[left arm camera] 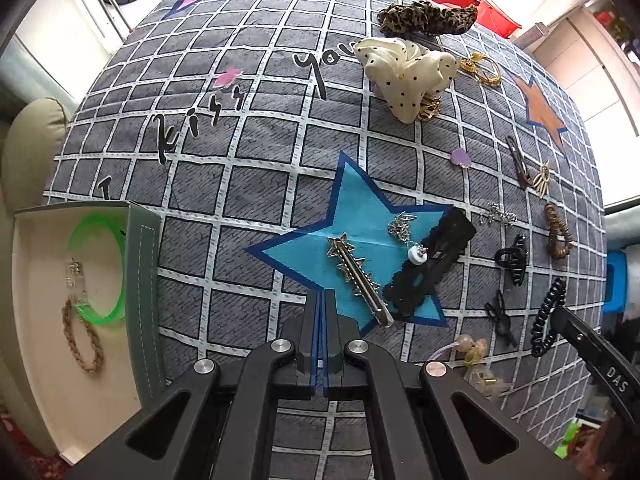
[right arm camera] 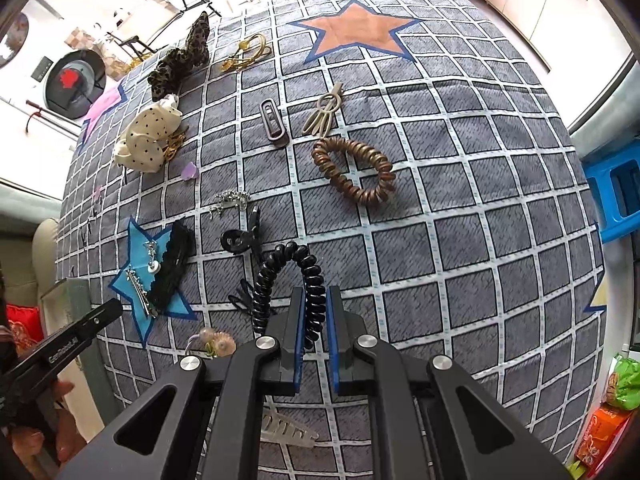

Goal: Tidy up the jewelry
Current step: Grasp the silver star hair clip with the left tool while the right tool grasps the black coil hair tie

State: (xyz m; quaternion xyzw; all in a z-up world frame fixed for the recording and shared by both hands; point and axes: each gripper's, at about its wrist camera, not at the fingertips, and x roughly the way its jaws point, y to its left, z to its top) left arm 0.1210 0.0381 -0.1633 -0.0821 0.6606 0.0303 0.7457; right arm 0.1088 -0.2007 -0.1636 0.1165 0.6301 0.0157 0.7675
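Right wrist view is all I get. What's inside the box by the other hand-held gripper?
Observer: A green bangle lies in the box.
Child: Anything else in there?
Observer: A braided rope bracelet, nearer the camera than the bangle.
Child: Is the left hand-held gripper carrying something?
Observer: No. The left hand-held gripper has its fingers shut together with nothing between them.
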